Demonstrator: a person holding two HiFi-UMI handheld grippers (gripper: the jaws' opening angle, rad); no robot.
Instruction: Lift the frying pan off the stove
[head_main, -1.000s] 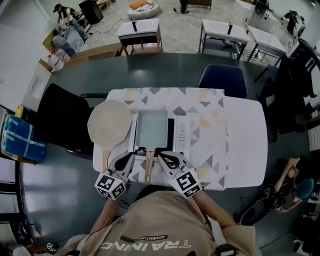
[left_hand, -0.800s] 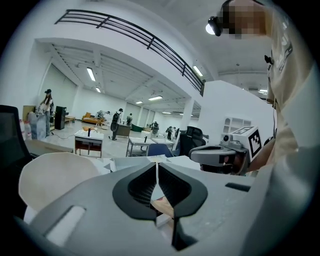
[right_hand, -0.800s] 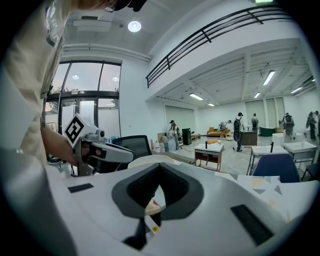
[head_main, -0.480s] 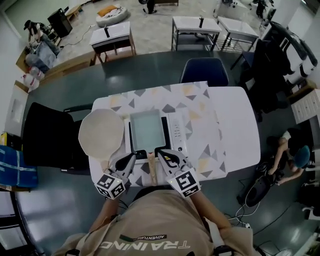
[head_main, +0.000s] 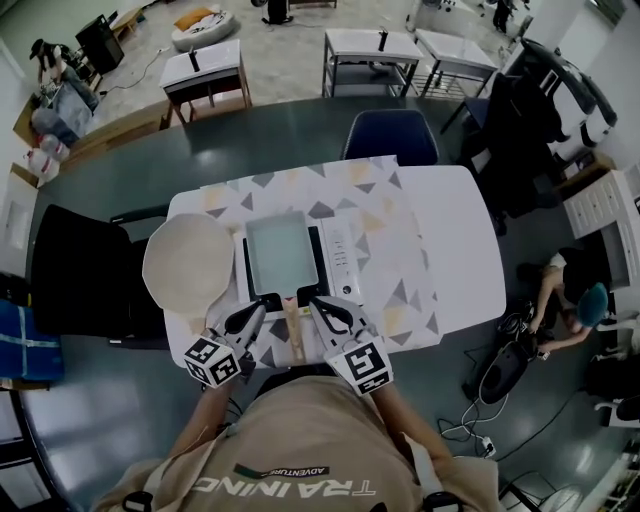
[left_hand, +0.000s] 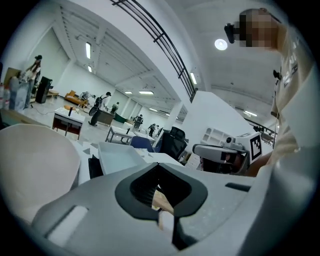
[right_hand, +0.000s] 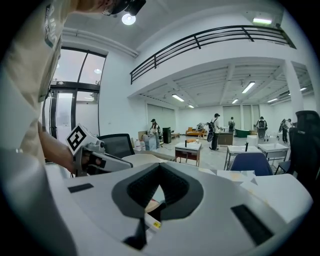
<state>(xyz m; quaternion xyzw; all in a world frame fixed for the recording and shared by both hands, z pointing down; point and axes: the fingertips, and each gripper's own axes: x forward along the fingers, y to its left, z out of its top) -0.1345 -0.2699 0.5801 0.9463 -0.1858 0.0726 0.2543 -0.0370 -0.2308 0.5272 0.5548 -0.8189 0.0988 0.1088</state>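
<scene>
A: Frying pan (head_main: 280, 252) not held. Left tool (head_main: 260, 308) and right tool (head_main: 314, 304) are both pressed together and empty, flanking its wooden handle (head_main: 297, 328). Pan body sits just ahead on the stove (head_main: 338, 262).

B: Risk: closed jaws nudge the handle and the pan skids. Both gripper views show only a sliver of the handle, so I can't tell if there's contact.

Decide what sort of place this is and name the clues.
Probably a large open lab or workshop hall, not a home kitchen: the small stove sits on a clothed office table, more work tables stand on the open floor behind, and a mezzanine railing runs overhead.
</scene>
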